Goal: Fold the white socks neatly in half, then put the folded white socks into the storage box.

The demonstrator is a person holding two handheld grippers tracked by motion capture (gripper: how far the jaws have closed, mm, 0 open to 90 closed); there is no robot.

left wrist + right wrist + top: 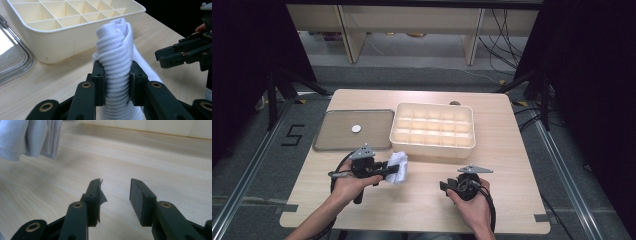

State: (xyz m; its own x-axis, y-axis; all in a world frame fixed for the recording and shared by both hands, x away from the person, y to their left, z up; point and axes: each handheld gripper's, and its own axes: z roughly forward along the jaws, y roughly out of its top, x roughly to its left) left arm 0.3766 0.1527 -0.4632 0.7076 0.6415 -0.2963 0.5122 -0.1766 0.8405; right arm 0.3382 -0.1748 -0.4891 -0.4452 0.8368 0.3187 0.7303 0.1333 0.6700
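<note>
Two jaws of the left gripper (pixel 117 82) clamp a rolled white sock (pixel 116 62) so it stays bundled; the right gripper (pixel 115 200) gapes empty, just beside it

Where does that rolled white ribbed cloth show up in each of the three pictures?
High view: rolled white ribbed cloth left of centre, in the left claw.
Left gripper view: centre, clamped upright.
Right gripper view: top left corner.
Shared landmark: cream plastic divided tray.
</note>
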